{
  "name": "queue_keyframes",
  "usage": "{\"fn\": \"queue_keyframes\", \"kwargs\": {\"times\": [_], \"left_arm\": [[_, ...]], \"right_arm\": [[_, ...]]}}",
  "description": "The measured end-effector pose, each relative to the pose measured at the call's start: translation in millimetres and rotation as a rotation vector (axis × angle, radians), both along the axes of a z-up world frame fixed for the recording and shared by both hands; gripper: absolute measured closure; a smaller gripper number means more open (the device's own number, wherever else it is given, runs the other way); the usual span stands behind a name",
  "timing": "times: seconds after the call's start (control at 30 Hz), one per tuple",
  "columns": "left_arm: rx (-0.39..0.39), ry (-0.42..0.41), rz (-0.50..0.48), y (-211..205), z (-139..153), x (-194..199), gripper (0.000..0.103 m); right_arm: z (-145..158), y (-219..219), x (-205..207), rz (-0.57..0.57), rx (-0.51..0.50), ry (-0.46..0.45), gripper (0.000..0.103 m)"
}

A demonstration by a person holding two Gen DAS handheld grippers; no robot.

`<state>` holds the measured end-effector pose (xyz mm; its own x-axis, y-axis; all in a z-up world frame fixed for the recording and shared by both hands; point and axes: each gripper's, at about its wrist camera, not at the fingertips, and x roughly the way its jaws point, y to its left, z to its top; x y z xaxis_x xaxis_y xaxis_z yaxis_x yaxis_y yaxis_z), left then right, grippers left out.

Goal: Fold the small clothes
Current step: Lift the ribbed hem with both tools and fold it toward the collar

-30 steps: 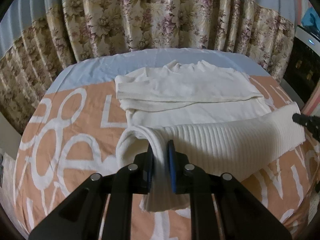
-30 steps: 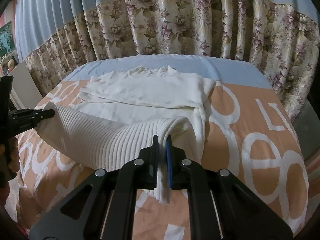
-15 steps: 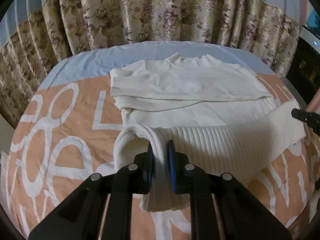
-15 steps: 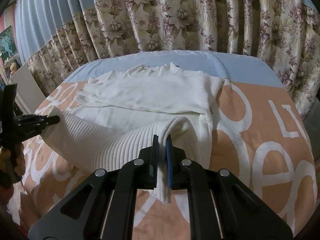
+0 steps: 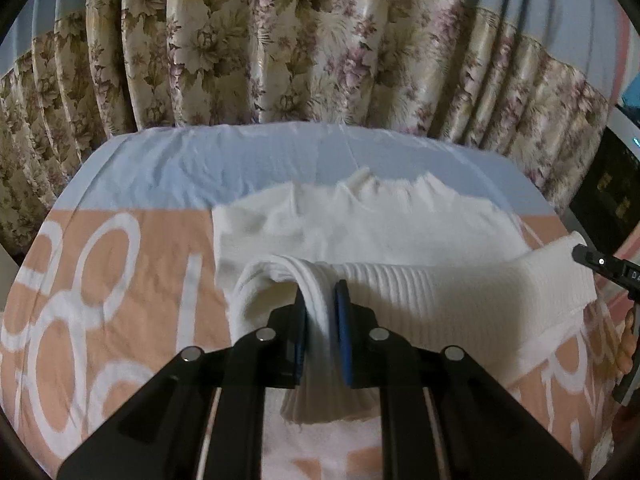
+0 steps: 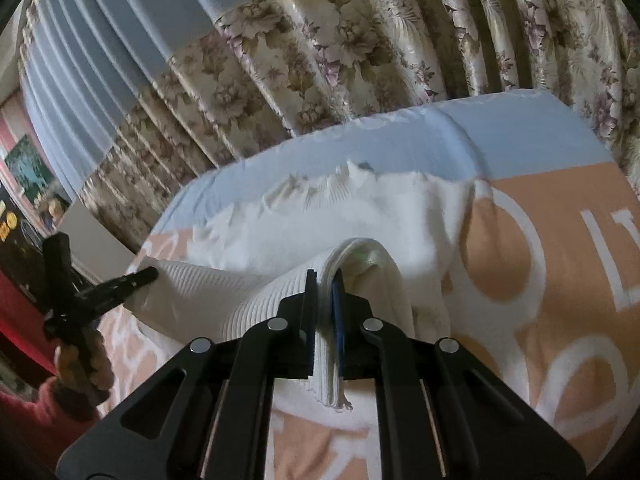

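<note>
White ribbed knit fills both your views: the sweater (image 5: 360,224) lies on the peach and white lettered bedspread (image 5: 120,272), collar toward the floral curtain (image 5: 280,48). Your left gripper (image 5: 320,300) is clamped on 1 corner of the ribbed hem. Your right gripper (image 6: 326,280) is pinched tight on the other, the hem lifted between them.

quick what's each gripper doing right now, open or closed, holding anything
Left gripper: closed, pinching the ribbed hem of the white sweater.
Right gripper: closed, pinching the same hem at its other end.
</note>
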<state>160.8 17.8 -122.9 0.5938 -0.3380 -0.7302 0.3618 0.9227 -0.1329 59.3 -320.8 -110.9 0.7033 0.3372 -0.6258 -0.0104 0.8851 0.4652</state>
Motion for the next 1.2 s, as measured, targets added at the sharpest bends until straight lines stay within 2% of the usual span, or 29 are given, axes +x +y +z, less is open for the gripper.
{"fn": "queue_keyframes", "kwargs": {"times": [0.1,0.2,0.27,0.33,0.37,0.4,0.43,0.53,0.57,0.6,0.63,0.73,0.87,0.97,1.03,1.07,1.1,1.13,1.17,1.2], "left_arm": [[-0.023,0.024,0.003,0,-2,34,0.089],[-0.01,0.061,-0.001,-7,-16,67,0.089],[0.019,0.128,0.008,-12,-38,84,0.088],[0.023,0.172,0.012,-11,-51,90,0.082],[0.027,0.16,0.002,-8,-52,89,0.076],[0.034,0.145,-0.003,-5,-50,88,0.063],[0.042,0.134,-0.004,-2,-47,88,0.057],[-0.034,0.163,-0.004,13,-39,89,0.049],[-0.018,0.149,0.019,16,-35,90,0.032],[0.009,0.11,0.046,17,-28,88,0.023],[0.036,0.054,0.059,18,-18,83,0.023],[0.051,0.005,0.059,16,-4,71,0.023],[0.128,-0.003,0.003,-11,-10,48,0.023],[0.138,0.027,-0.053,-29,-27,36,0.024],[0.155,0.031,-0.078,-37,-35,33,0.035],[0.163,0.032,-0.088,-40,-38,31,0.047],[0.169,0.035,-0.097,-41,-41,31,0.054],[0.174,0.039,-0.104,-42,-44,32,0.059],[0.178,0.052,-0.109,-42,-48,35,0.072],[0.179,0.059,-0.105,-42,-50,38,0.085]], "right_arm": [[4,-8,26,-0.017,-0.008,0.004,0.095],[-1,-12,53,-0.044,-0.032,0.025,0.095],[-16,-15,72,-0.056,-0.045,0.077,0.095],[-38,-18,86,-0.08,-0.049,0.146,0.095],[-46,-20,89,-0.08,-0.051,0.166,0.095],[-52,-21,90,-0.075,-0.058,0.177,0.091],[-56,-22,90,-0.066,-0.073,0.181,0.086],[-55,-26,87,-0.042,-0.071,0.169,0.072],[-51,-27,84,-0.044,-0.072,0.159,0.068],[-45,-29,80,-0.055,-0.083,0.136,0.059],[-37,-30,76,-0.061,-0.095,0.109,0.054],[-20,-28,66,-0.075,-0.139,0.061,0.054],[-15,-10,54,-0.052,-0.211,0.06,0.054],[-27,8,49,-0.018,-0.254,0.093,0.054],[-35,14,48,-0.007,-0.275,0.112,0.054],[-40,16,47,-0.001,-0.269,0.127,0.054],[-43,18,48,0.006,-0.26,0.136,0.056],[-45,19,48,0.015,-0.256,0.143,0.065],[-48,21,49,0.03,-0.266,0.149,0.07],[-50,24,50,0.039,-0.282,0.153,0.082]]}}
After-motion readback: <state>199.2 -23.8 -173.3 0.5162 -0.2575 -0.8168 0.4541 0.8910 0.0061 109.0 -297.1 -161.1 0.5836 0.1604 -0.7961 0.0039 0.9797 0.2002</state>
